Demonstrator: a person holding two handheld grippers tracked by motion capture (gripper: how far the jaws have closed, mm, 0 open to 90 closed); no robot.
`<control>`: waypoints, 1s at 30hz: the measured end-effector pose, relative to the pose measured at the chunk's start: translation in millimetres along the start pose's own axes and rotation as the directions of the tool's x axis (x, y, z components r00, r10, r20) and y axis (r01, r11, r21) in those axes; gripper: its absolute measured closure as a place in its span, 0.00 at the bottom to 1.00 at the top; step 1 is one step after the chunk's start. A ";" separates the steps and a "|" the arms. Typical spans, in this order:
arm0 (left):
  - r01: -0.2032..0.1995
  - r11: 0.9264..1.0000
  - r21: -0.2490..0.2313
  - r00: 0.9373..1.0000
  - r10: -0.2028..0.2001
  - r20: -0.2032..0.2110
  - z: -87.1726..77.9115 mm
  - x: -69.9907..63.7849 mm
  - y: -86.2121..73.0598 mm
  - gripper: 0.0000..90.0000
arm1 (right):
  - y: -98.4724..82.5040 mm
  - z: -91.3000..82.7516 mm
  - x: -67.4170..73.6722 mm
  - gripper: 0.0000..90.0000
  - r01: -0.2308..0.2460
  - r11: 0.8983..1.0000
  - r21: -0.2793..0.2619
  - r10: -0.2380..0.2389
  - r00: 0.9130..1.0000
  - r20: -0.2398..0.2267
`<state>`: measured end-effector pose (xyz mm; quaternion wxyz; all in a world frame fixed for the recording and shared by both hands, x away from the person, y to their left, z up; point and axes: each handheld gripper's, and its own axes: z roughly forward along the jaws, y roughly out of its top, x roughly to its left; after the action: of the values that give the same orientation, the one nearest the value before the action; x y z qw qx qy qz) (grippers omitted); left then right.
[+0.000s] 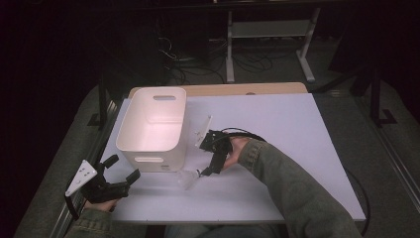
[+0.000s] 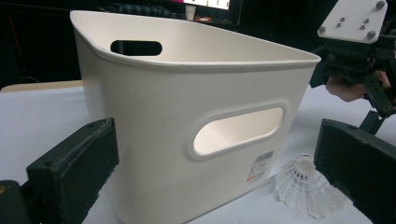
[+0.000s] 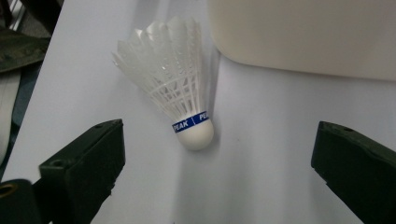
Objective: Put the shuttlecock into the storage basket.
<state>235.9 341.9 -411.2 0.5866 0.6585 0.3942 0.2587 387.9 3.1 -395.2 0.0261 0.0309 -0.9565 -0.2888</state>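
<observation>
High view first: my right gripper (image 1: 200, 173) sits a little below the centre of the frame, black and angular, its tips pointing down and left at a white shuttlecock (image 1: 185, 179) that lies on the smooth white table (image 1: 297, 148) just below the lower right corner of the bin (image 1: 153, 126). That bin is a matte cream plastic tub with rounded corners and an oval handle slot in each short wall. My olive sleeve (image 1: 292, 188) runs in from the lower right. At the lower left edge of the table my left gripper (image 1: 121, 171) rests with its jaws spread, nothing between them.

Left gripper view: my two blocky black jaws rise at the lower left and lower right, wide apart and empty. Between them stands the bin (image 2: 187, 107), its smooth wall filling the centre, with a barcode sticker near its base. The shuttlecock (image 2: 306, 186) lies at the lower right, its lattice skirt fanned out.

Right gripper view: my jaws stand wide apart at the lower corners, pressing on nothing. The shuttlecock (image 3: 175, 88) lies on the table between and just above them, rounded white cork toward me, blue band around its neck, ribbed plastic skirt flaring to the upper left. The bin's wall (image 3: 303, 32) fills the upper right.
</observation>
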 end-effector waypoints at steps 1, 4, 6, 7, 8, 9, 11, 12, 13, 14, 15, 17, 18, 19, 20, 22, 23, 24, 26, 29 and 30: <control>-0.001 1.000 0.000 1.000 0.001 -0.002 -0.3 0.2 0.0 0.00 | 1.1 1.3 0.3 0.03 0.016 1.000 0.000 -0.016 1.000 -0.005; 0.001 1.000 -0.001 1.000 -0.001 -0.005 -1.1 0.2 0.0 0.00 | 3.5 3.3 -2.3 0.04 0.023 1.000 -0.009 -0.023 0.999 -0.027; 0.001 1.000 -0.003 1.000 -0.001 -0.005 -1.3 0.0 -0.2 0.00 | 4.6 5.3 -4.1 0.04 0.018 1.000 -0.001 -0.018 1.000 -0.025; 0.003 1.000 -0.004 1.000 -0.003 -0.005 -1.3 -0.2 -0.3 0.00 | 4.7 7.1 -5.2 0.05 0.009 1.000 -0.001 -0.009 0.999 -0.038; 0.002 1.000 -0.004 1.000 -0.002 -0.004 -1.3 -0.2 -0.3 0.00 | 4.7 9.4 -7.1 0.06 0.010 1.000 -0.010 -0.011 0.999 -0.049; 0.001 1.000 -0.003 1.000 -0.001 -0.004 -1.3 -0.2 -0.2 0.00 | 4.7 10.9 -7.7 0.07 -0.002 1.000 -0.005 0.002 0.998 -0.062; 0.001 1.000 -0.002 1.000 -0.001 -0.005 -1.3 -0.3 -0.3 0.00 | 3.7 15.5 -9.9 0.10 -0.008 1.000 -0.001 0.008 0.997 -0.074; -0.001 1.000 -0.003 1.000 0.001 -0.003 -1.4 -0.3 -0.3 0.00 | 3.3 18.0 -11.2 0.13 -0.005 1.000 -0.001 0.004 0.997 -0.077; 0.004 1.000 -0.007 1.000 -0.004 -0.003 -1.2 -0.7 -0.4 0.00 | 3.3 19.6 -11.1 0.15 -0.008 1.000 0.001 0.008 0.996 -0.087; -0.001 1.000 -0.004 1.000 0.001 -0.004 -1.5 -0.2 -0.4 0.00 | 3.6 20.9 -10.7 0.15 -0.003 1.000 0.005 0.003 0.997 -0.081; 0.001 1.000 -0.007 1.000 -0.001 -0.003 -1.4 -0.1 -0.4 0.00 | 3.6 23.2 -10.5 0.15 0.013 1.000 0.009 -0.012 0.997 -0.080; 0.004 1.000 -0.006 1.000 -0.004 -0.004 -1.5 -0.1 -0.5 0.00 | 4.8 25.7 -8.8 0.16 0.038 0.999 0.015 -0.037 0.996 -0.085; 0.003 1.000 -0.006 1.000 -0.003 -0.004 -1.5 -0.1 -0.5 0.00 | 5.5 27.1 -8.4 0.16 0.048 0.999 0.018 -0.046 0.995 -0.083; 0.001 1.000 -0.006 1.000 -0.001 -0.004 -1.4 -0.1 -0.4 0.00 | 5.8 28.7 -7.9 0.17 0.055 0.998 0.021 -0.053 0.995 -0.088; 0.001 1.000 -0.005 1.000 -0.001 -0.003 -1.4 -0.2 -0.4 0.00 | 6.0 30.2 -7.6 0.18 0.061 0.998 0.023 -0.059 0.995 -0.086; 0.001 1.000 -0.006 1.000 -0.001 -0.003 -1.3 -0.5 -0.4 0.00 | 6.3 32.1 -7.1 0.19 0.065 0.998 0.024 -0.062 0.994 -0.092; 0.001 1.000 -0.004 1.000 -0.001 -0.003 -1.5 -0.4 -0.5 0.00 | 6.5 33.2 -5.9 0.20 0.060 0.998 0.033 -0.056 0.994 -0.096; 0.000 1.000 -0.006 1.000 0.000 -0.004 -1.5 -0.3 -0.5 0.00 | 6.6 33.8 -4.2 0.20 0.041 0.998 0.048 -0.036 0.994 -0.103; 0.001 1.000 -0.006 1.000 -0.001 -0.003 -1.4 -0.2 -0.5 0.00 | 6.8 35.8 -5.1 0.21 0.067 0.997 0.040 -0.063 0.993 -0.099; 0.008 1.000 -0.012 1.000 -0.008 -0.001 -0.9 -1.1 -0.4 0.00 | 7.3 37.0 -5.6 0.24 0.077 0.996 0.033 -0.073 0.991 -0.109; 0.008 1.000 -0.012 1.000 -0.008 -0.001 -0.9 -1.1 -0.4 0.00 | 7.3 37.2 -5.3 0.24 0.078 0.996 0.033 -0.074 0.991 -0.109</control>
<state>234.4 341.6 -411.3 0.5914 0.6534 0.3954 0.2589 390.4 30.1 -422.2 0.0660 0.0831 -0.9571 -0.2694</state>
